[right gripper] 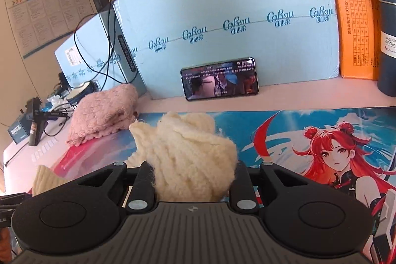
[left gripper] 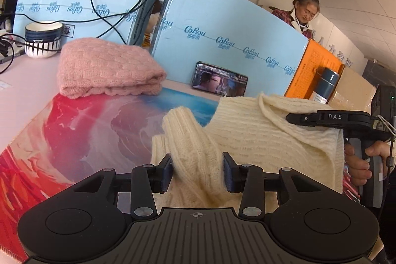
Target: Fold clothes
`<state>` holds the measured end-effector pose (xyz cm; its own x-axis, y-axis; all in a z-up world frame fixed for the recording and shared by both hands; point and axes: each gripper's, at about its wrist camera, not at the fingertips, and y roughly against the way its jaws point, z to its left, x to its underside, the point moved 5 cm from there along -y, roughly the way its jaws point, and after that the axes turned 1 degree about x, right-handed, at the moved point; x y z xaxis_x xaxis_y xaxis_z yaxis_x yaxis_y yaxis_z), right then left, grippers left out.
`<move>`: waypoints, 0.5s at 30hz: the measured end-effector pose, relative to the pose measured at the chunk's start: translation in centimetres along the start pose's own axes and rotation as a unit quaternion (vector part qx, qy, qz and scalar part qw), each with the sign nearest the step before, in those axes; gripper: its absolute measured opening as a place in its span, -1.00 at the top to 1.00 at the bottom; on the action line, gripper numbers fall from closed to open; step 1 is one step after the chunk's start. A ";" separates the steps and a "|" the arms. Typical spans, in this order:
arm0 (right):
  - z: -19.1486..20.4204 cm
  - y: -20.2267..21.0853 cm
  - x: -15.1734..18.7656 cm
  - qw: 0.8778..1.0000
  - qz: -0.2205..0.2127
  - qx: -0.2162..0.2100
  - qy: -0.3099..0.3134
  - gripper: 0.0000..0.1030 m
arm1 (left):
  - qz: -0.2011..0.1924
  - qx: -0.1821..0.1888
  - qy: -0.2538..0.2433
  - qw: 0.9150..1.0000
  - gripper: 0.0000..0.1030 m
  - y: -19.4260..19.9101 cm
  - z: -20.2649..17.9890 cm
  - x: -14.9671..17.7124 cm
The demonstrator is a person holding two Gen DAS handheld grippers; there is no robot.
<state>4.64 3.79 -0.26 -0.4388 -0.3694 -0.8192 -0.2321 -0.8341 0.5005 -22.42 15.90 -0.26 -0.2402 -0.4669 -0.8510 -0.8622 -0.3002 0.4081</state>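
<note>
A pale pink worktop [right gripper: 297, 97] carries a large printed mat [right gripper: 284, 130], red at one end and blue at the other, with a red-haired cartoon figure on the blue end. The cream sweater [left gripper: 259, 130] lies on the mat, partly lifted. The left gripper [left gripper: 197, 171] is clenched on a bunched cable-knit sleeve of the sweater, the knit squeezed between its blue pads [left gripper: 167, 172]. The right gripper [right gripper: 193, 177] grasps a thick wad of the same sweater; in the left wrist view it shows from the side, pinching the sweater's far edge, with a hand [left gripper: 358, 162] around its handle.

A folded pink sweater [left gripper: 106, 68] rests at the mat's red end, partly on the mat and partly on the bare worktop. Behind the mat stand light blue boxes [left gripper: 222, 24] printed with a repeating logo, forming a wall along the back of the worktop. A phone [right gripper: 219, 82] with a video playing leans on its long side against the box directly behind the mat. Beyond the mat's blue end an orange printed sheet [right gripper: 356, 9] stands against the boxes, with a dark blue flask [right gripper: 386, 34] just in front of it. Beyond the pink sweater sits a blue-and-white cup [left gripper: 43, 38], amid black cables [left gripper: 109, 24] that trail over the boxes.

The room has beige walls; a notice board [right gripper: 47, 14] hangs on one. A person [left gripper: 303, 14] stands behind the boxes.
</note>
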 end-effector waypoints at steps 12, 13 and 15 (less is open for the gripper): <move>-1.5 -10.4 -3.4 0.989 0.048 0.106 0.096 0.58 | 0.058 0.033 0.039 0.997 -0.48 -3.0 -0.2 1.9; -1.3 -10.9 -3.7 0.986 0.044 0.117 0.107 0.55 | 0.062 0.041 0.030 0.997 -0.50 -3.1 -0.7 2.0; -0.8 -11.4 -4.2 0.979 0.016 0.149 0.135 0.15 | 0.071 0.059 0.012 0.996 -0.55 -3.2 -1.9 2.3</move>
<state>9.83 14.49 -2.72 -0.2134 -0.5225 -0.8255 -0.4823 -0.6785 0.5541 -19.36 14.23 -2.93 -0.3535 -0.5179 -0.7790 -0.8668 -0.1317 0.4809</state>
